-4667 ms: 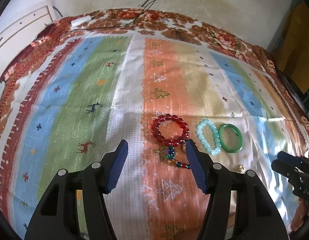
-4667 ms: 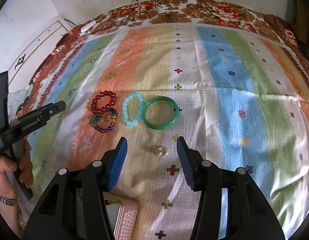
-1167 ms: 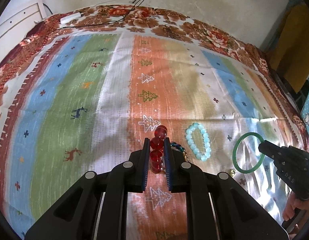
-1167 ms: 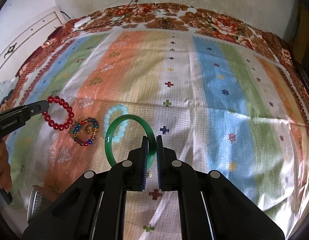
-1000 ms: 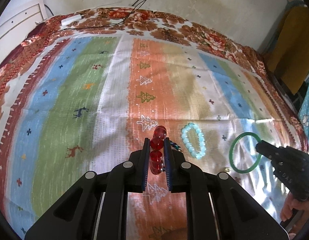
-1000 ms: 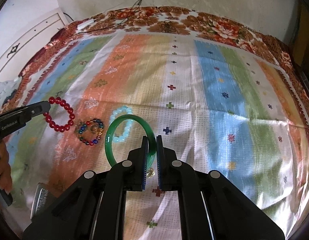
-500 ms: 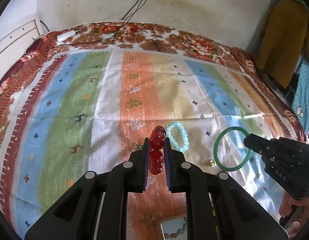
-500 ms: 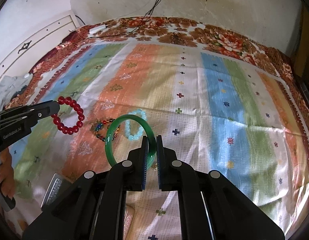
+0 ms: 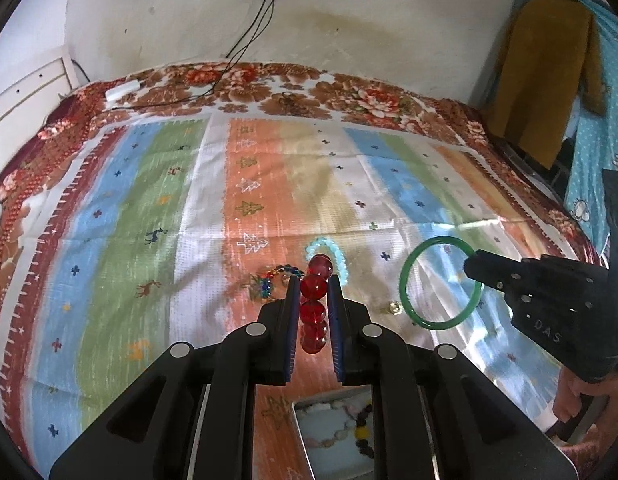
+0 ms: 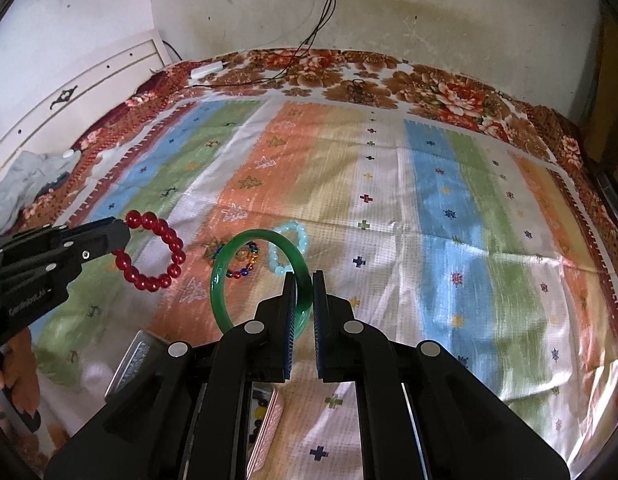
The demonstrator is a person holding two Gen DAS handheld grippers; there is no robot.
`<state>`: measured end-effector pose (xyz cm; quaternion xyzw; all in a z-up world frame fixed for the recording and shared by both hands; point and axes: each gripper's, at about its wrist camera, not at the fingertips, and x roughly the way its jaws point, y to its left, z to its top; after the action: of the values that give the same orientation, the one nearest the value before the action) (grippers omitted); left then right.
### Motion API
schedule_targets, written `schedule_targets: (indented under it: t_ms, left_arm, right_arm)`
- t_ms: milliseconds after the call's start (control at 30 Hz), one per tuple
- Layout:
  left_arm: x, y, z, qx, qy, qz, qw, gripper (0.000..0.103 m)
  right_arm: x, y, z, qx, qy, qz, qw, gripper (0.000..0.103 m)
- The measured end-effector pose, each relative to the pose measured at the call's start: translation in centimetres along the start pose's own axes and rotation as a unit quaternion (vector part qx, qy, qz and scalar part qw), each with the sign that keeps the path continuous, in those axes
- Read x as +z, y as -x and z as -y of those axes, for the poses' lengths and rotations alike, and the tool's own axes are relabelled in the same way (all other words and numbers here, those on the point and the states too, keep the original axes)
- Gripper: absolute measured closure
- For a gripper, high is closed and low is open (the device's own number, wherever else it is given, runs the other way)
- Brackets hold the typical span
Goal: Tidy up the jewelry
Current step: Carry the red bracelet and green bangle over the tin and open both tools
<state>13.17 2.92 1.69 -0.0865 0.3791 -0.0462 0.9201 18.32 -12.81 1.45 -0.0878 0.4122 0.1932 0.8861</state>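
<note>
Nearest, below both tools: open jewelry box (image 9: 337, 432) on the striped bedspread (image 9: 157, 216), beads inside. Left gripper (image 9: 313, 292) clamped narrow on red bead bracelet (image 9: 315, 312), held off the cloth (seen edge-on). Right gripper (image 10: 304, 288) clamped narrow on green bangle (image 10: 261, 276), also lifted. Farther, lying on the cloth: small gold ring (image 9: 395, 307), multicolour bead bracelet (image 10: 241, 260), pale turquoise bead bracelet (image 10: 289, 248).

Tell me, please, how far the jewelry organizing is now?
Nothing newly stored is visible. In hand: left gripper holds the red bead bracelet, right gripper the green bangle, both above the bedspread. Left lying: pale blue bracelet, multicolored bracelet, small gold piece.
</note>
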Motion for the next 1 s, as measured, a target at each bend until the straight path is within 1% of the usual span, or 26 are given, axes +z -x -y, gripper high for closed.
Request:
schedule_targets:
  t_ms: [167, 233, 333, 533, 633, 833, 1000]
  left_arm:
    - [-1.0, 1.8, 1.1, -0.009, -0.011, 0.013, 0.9998, 0.090]
    - [-1.4, 2.2, 1.4, -0.016, -0.012, 0.013, 0.9997, 0.090]
    - [-2.1, 2.5, 1.7, -0.025, -0.014, 0.010, 0.9995, 0.090]
    - [-3.0, 3.4, 2.2, -0.034, -0.017, 0.013, 0.9992, 0.090]
    - [-3.5, 3.8, 2.1, -0.042, -0.015, 0.010, 0.9990, 0.090]
    - [-5.0, 4.0, 1.9, -0.041, -0.010, -0.002, 0.9991, 0.090]
    - [-5.8, 4.6, 1.6, -0.045, -0.007, -0.006, 0.9990, 0.090]
  right_arm:
    - [-0.6, 1.0, -0.6, 0.006, 0.005, 0.005, 1.000, 0.094]
    - [-0.8, 1.3, -0.8, 0.011, 0.005, 0.007, 1.000, 0.094]
    - [-1.1, 1.8, -1.1, 0.030, 0.000, 0.004, 1.000, 0.094]
    - [-2.0, 2.8, -2.0, 0.037, 0.010, 0.006, 0.999, 0.094]
    - [-2.6, 2.9, -2.5, 0.038, 0.017, 0.003, 0.999, 0.094]
    - [-3.6, 3.3, -3.1, 0.044, 0.023, -0.002, 0.999, 0.094]
    - [-4.6, 3.0, -3.1, 0.053, 0.016, -0.019, 0.998, 0.094]
